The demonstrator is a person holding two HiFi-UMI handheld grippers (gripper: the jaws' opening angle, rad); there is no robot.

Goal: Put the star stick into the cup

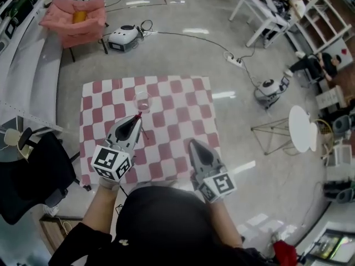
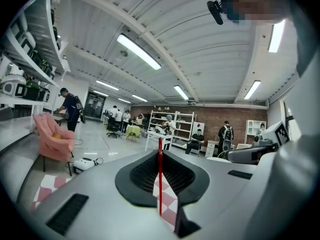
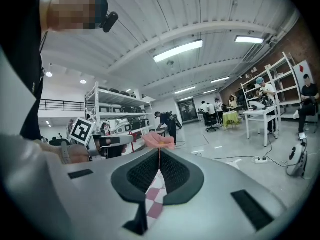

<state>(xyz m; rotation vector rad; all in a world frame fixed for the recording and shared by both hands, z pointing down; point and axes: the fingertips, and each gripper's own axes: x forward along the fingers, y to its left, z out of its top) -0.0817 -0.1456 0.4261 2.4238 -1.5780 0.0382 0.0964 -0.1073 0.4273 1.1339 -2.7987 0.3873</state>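
Observation:
A clear cup (image 1: pixel 142 101) stands on the red-and-white checkered cloth (image 1: pixel 183 101), just beyond my left gripper (image 1: pixel 136 119). That gripper is shut on a thin red stick (image 1: pixel 145 134). The stick's upper end pokes out at the jaw tips close to the cup's foot, and its lower end slants down to the right. In the left gripper view the red stick (image 2: pixel 160 179) runs straight up between the closed jaws of the left gripper (image 2: pixel 160 151). My right gripper (image 1: pixel 192 143) hangs over the cloth's near right part, shut and empty (image 3: pixel 159 153). The star end is too small to make out.
The cloth covers a small table over a pale floor. A pink armchair (image 1: pixel 75 18) and a white floor machine (image 1: pixel 123 37) with a cable stand at the back left. A black chair (image 1: pixel 39 168) is at the left, a round white table (image 1: pixel 302 127) at the right.

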